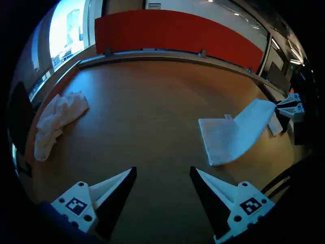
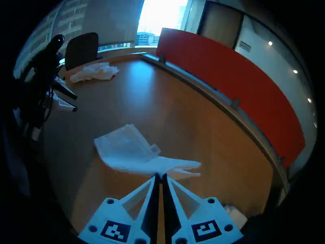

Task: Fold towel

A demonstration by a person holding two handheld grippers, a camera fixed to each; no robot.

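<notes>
Office, long wooden desk [image 1: 162,105], red divider [image 1: 178,32], office chair [image 2: 81,49]

Left gripper view: camera low over the worktop [image 1: 154,105], facing the red partition [image 1: 178,32] nearly square-on, well back from it. The towel [image 1: 231,134] sits at mid-range, toward the partition's right end.

Right gripper view: camera at that same end, looking along the partition's length toward a window [image 2: 162,16], with the towel right at the lens.

Shared: worktop, partition, towel, and a crumpled cloth [image 1: 57,118] by the partition's other end.
</notes>
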